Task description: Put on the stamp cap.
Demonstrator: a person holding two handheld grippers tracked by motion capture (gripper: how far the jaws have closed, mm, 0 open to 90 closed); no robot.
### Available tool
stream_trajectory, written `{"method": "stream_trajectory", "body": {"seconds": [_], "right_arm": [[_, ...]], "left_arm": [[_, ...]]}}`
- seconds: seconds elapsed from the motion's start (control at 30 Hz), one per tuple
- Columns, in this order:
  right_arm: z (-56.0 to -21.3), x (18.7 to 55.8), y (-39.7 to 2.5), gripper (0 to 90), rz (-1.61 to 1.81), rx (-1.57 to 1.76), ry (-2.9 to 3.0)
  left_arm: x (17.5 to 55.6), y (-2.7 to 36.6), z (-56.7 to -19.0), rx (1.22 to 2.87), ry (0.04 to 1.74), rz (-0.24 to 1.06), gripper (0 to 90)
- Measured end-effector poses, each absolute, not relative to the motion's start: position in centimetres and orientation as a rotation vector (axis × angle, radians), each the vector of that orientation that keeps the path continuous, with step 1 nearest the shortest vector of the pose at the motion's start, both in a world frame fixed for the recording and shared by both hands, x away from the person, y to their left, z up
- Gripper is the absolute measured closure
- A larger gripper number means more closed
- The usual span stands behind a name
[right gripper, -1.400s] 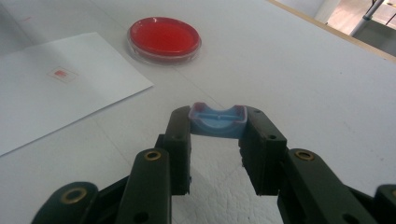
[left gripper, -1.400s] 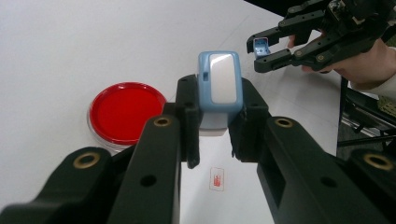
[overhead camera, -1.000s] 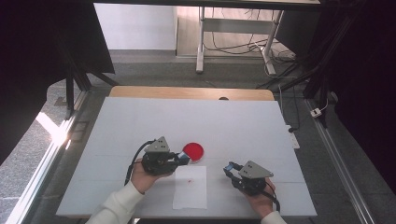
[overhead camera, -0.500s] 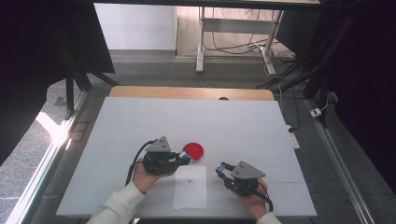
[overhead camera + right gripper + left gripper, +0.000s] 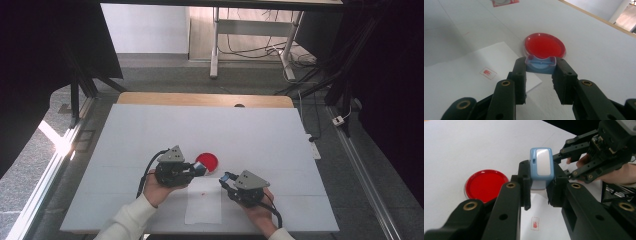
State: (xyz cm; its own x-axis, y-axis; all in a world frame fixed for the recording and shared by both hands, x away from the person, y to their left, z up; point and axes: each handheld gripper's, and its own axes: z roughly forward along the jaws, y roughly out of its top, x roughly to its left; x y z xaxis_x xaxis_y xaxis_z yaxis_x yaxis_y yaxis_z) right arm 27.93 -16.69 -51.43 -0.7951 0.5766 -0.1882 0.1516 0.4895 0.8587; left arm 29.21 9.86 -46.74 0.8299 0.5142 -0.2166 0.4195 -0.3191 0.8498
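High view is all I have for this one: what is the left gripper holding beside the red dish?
Observer: A small light-blue stamp with a white face, clamped between the jaws of the left gripper.
Reviewer: And that blue speck at the right gripper?
Observer: The right gripper is shut on a shallow light-blue cap, with its hollow side showing.
Reviewer: Is there any mark on the paper?
Observer: Yes, the paper sheet carries one small red rectangular imprint.
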Motion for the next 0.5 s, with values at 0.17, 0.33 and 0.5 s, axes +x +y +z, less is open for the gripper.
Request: {"method": "stream_trajectory", "body": {"seconds": [0.17, 0.33, 0.5], "right_arm": [[-51.4, 28.1, -15.7, 64.4, 1.255, 0.586, 2.281], [-51.3, 28.2, -15.0, 64.4, 1.254, 0.582, 2.270], [-51.3, 28.3, -14.2, 64.4, 1.256, 0.576, 2.258]], "left_arm": [[29.2, 9.6, -46.5, 1.946, 0.691, 0.114, 75.2], [29.4, 9.3, -46.4, 1.937, 0.694, 0.111, 75.2], [29.4, 9.1, -46.3, 1.926, 0.702, 0.105, 75.2]]}}
